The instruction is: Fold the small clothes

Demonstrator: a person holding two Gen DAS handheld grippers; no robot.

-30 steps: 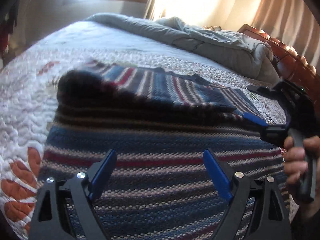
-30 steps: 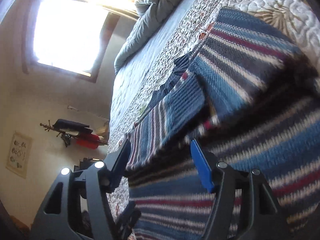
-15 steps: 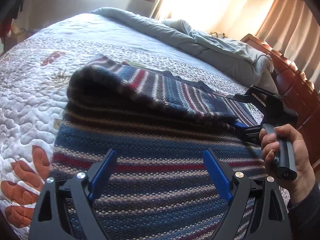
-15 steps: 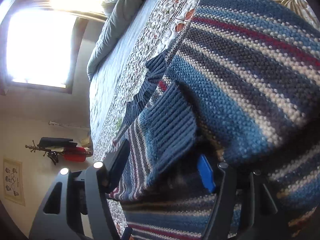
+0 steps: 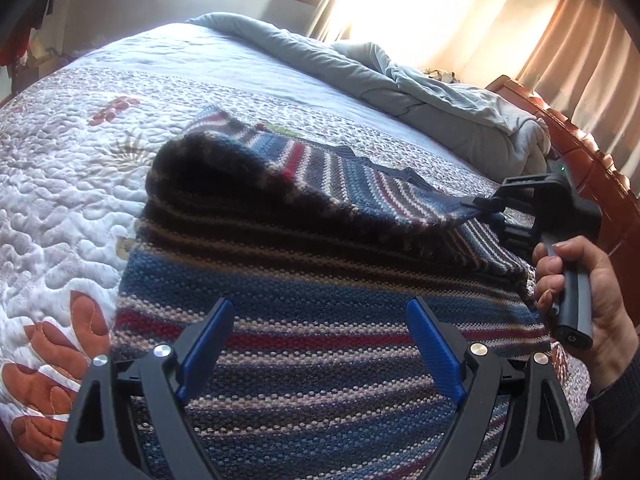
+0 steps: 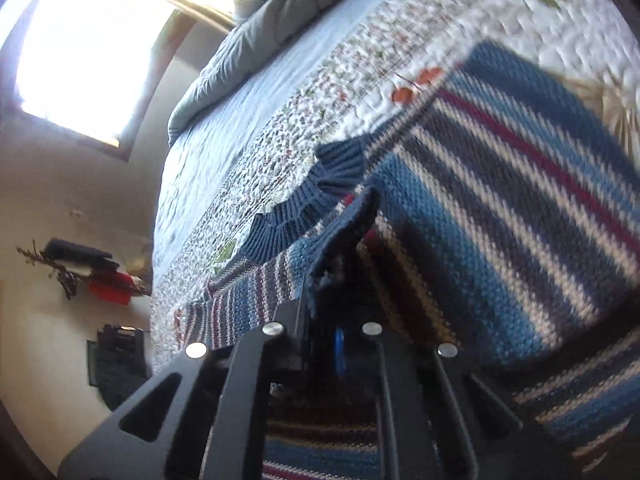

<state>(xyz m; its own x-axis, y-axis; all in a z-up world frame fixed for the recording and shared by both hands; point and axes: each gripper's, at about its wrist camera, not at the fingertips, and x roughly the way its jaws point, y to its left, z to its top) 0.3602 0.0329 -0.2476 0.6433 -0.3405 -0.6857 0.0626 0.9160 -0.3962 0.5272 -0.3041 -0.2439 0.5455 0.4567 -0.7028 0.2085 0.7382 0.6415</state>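
A striped knit sweater (image 5: 320, 304) in blue, red and cream lies on the quilted bed, its far part folded over and lifted. My left gripper (image 5: 320, 340) is open and empty, hovering over the near part of the sweater. My right gripper (image 5: 486, 210) is shut on the ribbed blue sleeve cuff at the sweater's right side and holds the fold raised. In the right wrist view the gripper (image 6: 340, 280) pinches the cuff (image 6: 348, 220), with the striped body (image 6: 500, 200) beside it.
A floral quilt (image 5: 68, 184) covers the bed. A rumpled grey duvet (image 5: 420, 92) lies at the far end. A wooden bed frame (image 5: 580, 152) runs along the right. A window (image 6: 84, 52) and a wall rack (image 6: 88, 276) show in the right wrist view.
My right gripper has closed on the sleeve cuff and lifted it, raising the folded part. My left gripper has stayed open over the sweater.
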